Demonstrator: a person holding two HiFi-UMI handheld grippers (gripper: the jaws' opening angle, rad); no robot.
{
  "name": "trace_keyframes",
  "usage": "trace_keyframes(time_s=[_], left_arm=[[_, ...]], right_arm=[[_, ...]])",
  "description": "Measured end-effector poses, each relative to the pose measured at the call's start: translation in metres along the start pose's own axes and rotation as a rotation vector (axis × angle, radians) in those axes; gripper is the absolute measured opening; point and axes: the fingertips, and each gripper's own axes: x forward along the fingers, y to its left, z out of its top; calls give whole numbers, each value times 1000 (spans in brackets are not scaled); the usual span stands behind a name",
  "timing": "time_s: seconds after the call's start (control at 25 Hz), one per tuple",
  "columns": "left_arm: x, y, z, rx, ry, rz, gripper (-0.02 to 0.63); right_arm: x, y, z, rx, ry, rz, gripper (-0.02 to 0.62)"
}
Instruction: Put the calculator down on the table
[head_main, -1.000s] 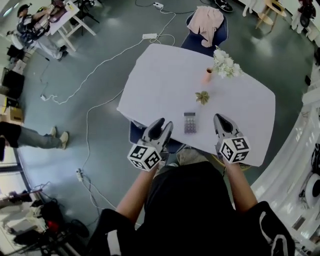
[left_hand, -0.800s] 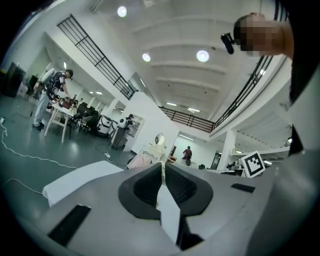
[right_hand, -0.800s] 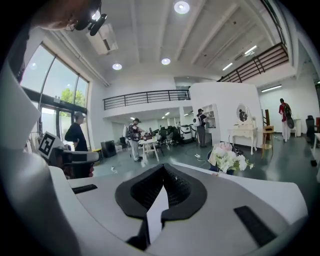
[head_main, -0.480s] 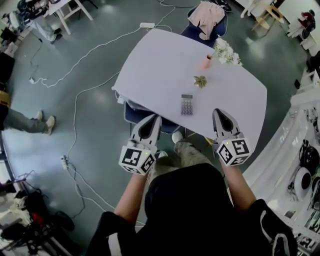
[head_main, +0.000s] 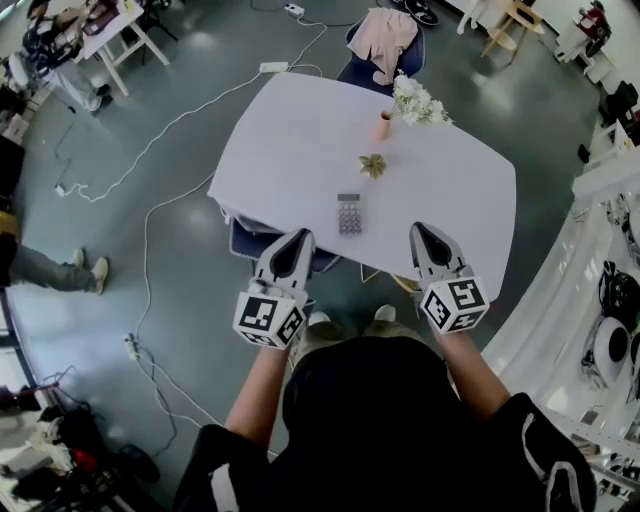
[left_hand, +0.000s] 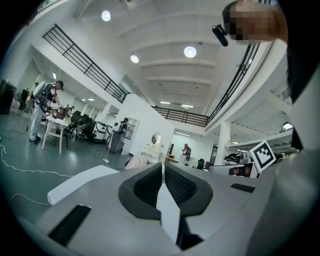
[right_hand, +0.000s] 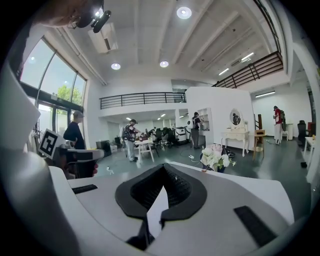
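head view, calculator: the calculator (head_main: 349, 214) is lying flat on the bench (head_main: 300, 130), near the edge closest to the claws, so the put-down looks done to me
head view, claws: the left claw (head_main: 297, 240) and right claw (head_main: 421, 232) both sit just off that edge, well apart from each other, and neither one touches the calculator
head view, key relation: the calculator is ahead of both claws, in the gap between them, with its long axis running straight away from them. I'd say it's a touch nearer the left claw, so any re-reach would be a short push forward and inward
left gripper view: jaws closed tight, pads meeting with nothing between them. No calculator in sight from here, just the hall ahead
right gripper view: same deal, jaws together and empty. The flowers (right_hand: 215, 157) are ahead and a bit right of the tips, and the calculator isn't visible here either
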Motion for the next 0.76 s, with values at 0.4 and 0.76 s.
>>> trace_keyframes(time_s=[0.4, 0.76], left_arm=[[49, -86, -14, -8, 13, -5, 18], [63, -114, -66, -14, 95, 65, 18]], right_arm=[[-59, -90, 20, -35, -39, -32, -3], [-77, -140, -4, 9, -45, -10, -3]])
